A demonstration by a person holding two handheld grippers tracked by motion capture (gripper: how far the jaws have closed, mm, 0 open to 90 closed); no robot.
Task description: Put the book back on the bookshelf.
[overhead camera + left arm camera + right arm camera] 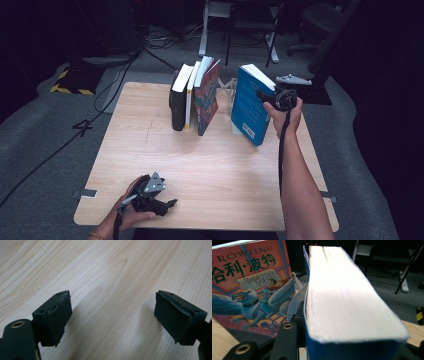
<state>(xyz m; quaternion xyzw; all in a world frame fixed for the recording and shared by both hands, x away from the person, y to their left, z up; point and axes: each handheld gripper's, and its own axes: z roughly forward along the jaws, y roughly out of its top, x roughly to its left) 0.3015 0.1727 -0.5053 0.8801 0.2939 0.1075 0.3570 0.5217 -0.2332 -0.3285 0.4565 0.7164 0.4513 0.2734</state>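
A thick blue book [250, 102] stands tilted at the back right of the wooden table [200, 165], and my right gripper [267, 96] is shut on its upper edge. In the right gripper view its white page block [342, 297] runs away between the jaws. Left of it, three books [195, 95] lean together upright: a black one, a yellow-spined one and a colourful illustrated one [249, 287]. My left gripper [167, 204] rests low near the table's front left edge. Its pads [58, 317] stand wide apart over bare wood, holding nothing.
A white bookend [295, 301] stands between the illustrated book and the blue book. Beyond the table lie grey carpet, cables [125, 65] and chair legs [250, 40]. Bare wood spreads across the table's middle and front.
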